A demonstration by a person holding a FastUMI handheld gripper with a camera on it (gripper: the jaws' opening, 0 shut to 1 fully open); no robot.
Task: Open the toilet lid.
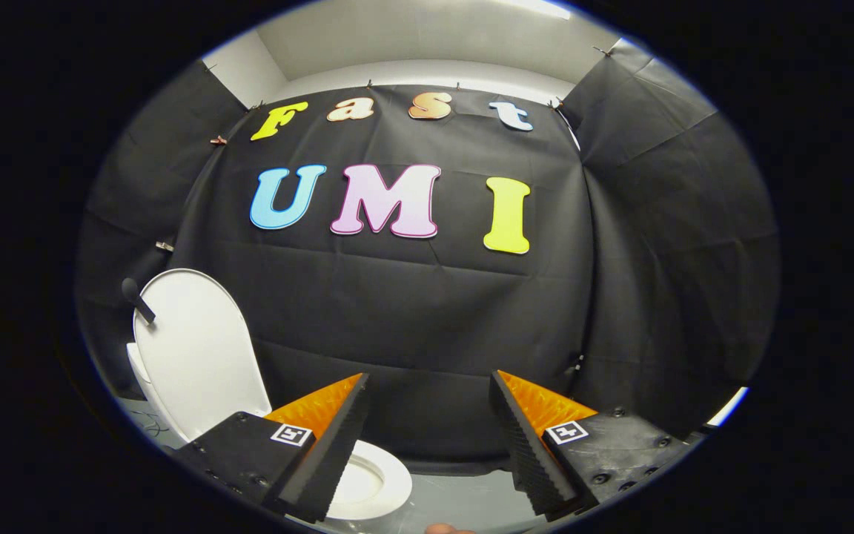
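Observation:
A white toilet lid (201,352) stands raised, nearly upright, beyond and to the left of my left finger. A short dark handle (138,299) sticks out from the lid's upper left edge. Below it the white seat ring and bowl (371,482) lie open, partly hidden behind my left finger. My gripper (427,434) is open, with a wide gap between the fingers and nothing in it. It hangs above and to the right of the toilet, apart from the lid.
Black cloth walls close the booth behind and on both sides. A grey floor (464,500) shows between the fingers, just right of the bowl. A fingertip of a person (445,529) peeks in low down between the fingers.

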